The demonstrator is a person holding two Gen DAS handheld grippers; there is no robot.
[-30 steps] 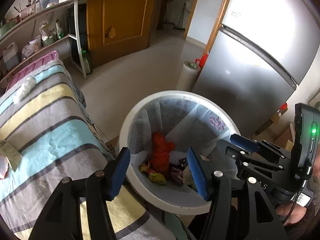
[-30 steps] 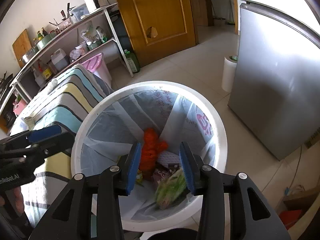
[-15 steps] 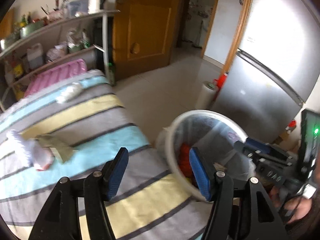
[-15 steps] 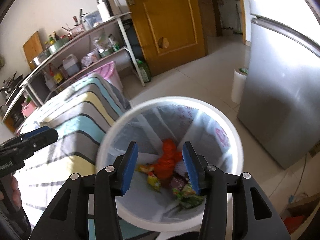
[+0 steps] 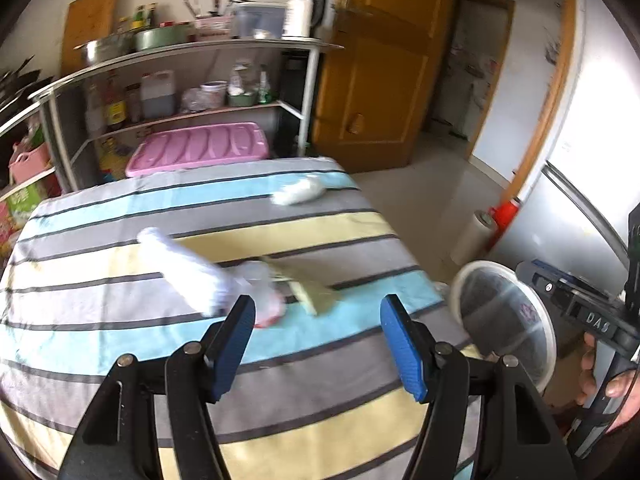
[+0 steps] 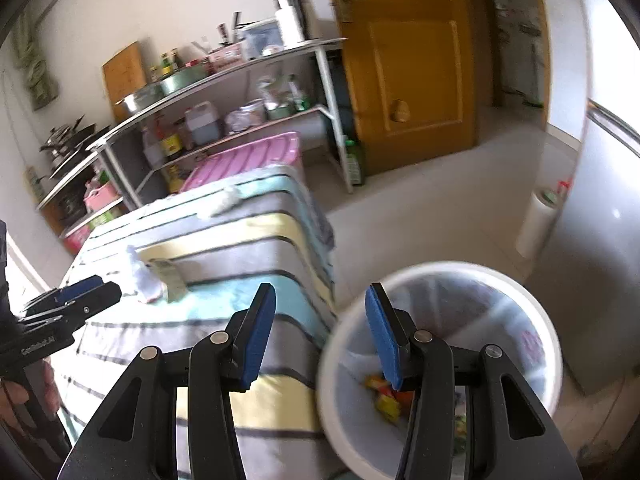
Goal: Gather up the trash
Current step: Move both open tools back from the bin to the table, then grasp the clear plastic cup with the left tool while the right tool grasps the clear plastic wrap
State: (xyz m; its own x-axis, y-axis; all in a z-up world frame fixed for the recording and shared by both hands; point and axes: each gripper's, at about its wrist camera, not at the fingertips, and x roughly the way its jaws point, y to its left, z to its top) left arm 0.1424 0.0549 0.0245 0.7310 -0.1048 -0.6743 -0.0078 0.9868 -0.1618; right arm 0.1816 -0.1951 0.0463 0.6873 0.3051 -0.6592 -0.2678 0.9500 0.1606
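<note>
My left gripper (image 5: 318, 342) is open and empty above the striped table (image 5: 120, 320). Ahead of it lie a white crumpled wrapper (image 5: 192, 270) with a pinkish end and an olive-green packet (image 5: 308, 284). A white wad (image 5: 298, 194) lies at the table's far edge. The white lined trash bin (image 5: 504, 320) stands off the table's right side. My right gripper (image 6: 316, 338) is open and empty between the table edge and the bin (image 6: 448, 360), which holds colourful wrappers (image 6: 386, 394). The left gripper also shows in the right wrist view (image 6: 68, 296).
A metal shelf rack (image 5: 180, 80) with bottles and pots stands behind the table. A pink bin lid (image 5: 200, 150) is below it. A silver fridge (image 5: 580, 220) and a paper roll (image 5: 474, 236) are at right, a wooden door (image 5: 380, 80) behind.
Both grippers have swung left and up, away from the bin toward the table. The left now faces the trash on the table; the right has the bin at its lower right.
</note>
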